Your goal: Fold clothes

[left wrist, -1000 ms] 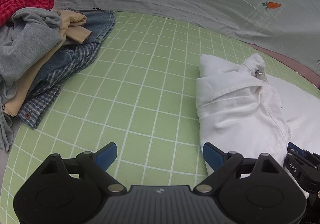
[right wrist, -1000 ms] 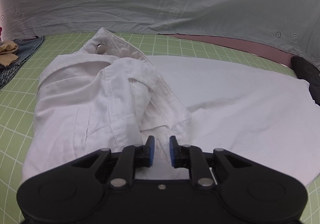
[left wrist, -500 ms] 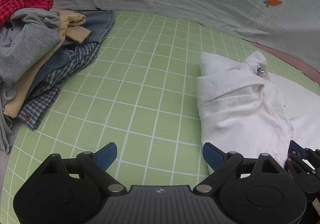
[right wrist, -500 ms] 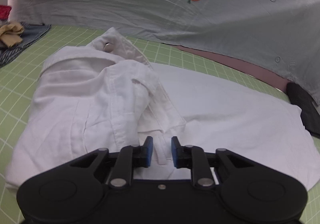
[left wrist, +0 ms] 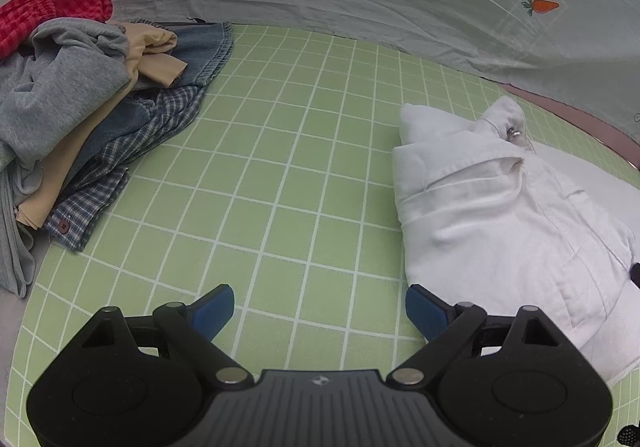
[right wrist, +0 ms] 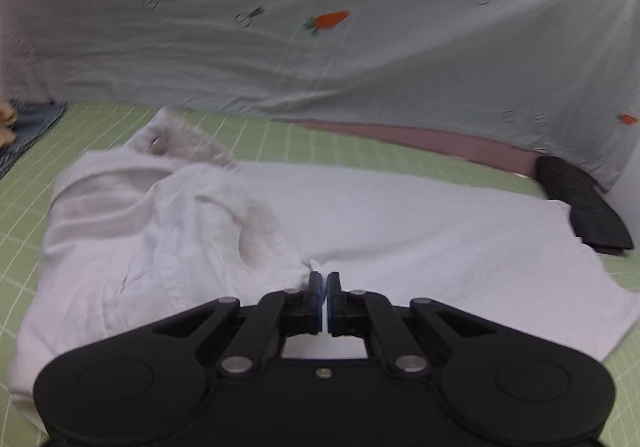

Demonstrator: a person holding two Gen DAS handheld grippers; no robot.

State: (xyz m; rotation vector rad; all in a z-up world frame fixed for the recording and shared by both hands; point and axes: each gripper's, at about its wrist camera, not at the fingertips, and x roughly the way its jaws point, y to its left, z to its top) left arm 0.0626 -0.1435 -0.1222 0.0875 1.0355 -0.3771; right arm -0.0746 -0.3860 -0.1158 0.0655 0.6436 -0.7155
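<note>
1. The left gripper (left wrist: 319, 305) hangs low over a green grid mat (left wrist: 280, 175), its two blue-tipped fingers spread wide apart with only mat between them.
2. The right-hand finger (left wrist: 424, 311) of that gripper sits just beside the near edge of the white shirt (left wrist: 500, 223); whether it touches the cloth cannot be told.
3. The shirt lies on the right part of the mat, partly folded: its collar end, with a metal snap (left wrist: 513, 132), is bunched and doubled over, and the rest spreads flat.
4. The right gripper (right wrist: 324, 293) is pressed together on a small tuft of the shirt (right wrist: 400, 215) at the point where the bunched part meets the flat part. A sliver of white cloth shows between the blue pads and pokes up just above them.
5. The right wrist view is blurred, so finer detail of the folds is unclear.
6. A pile of clothes (left wrist: 80, 99) sits at the far left of the mat, well apart from the shirt: red checked, grey, tan, denim and blue plaid pieces heaped together.
7. A pale sheet (right wrist: 320, 47) printed with carrots hangs behind the mat.
8. A dark object (right wrist: 580, 203) lies at the far right edge, just beside the shirt's corner.
</note>
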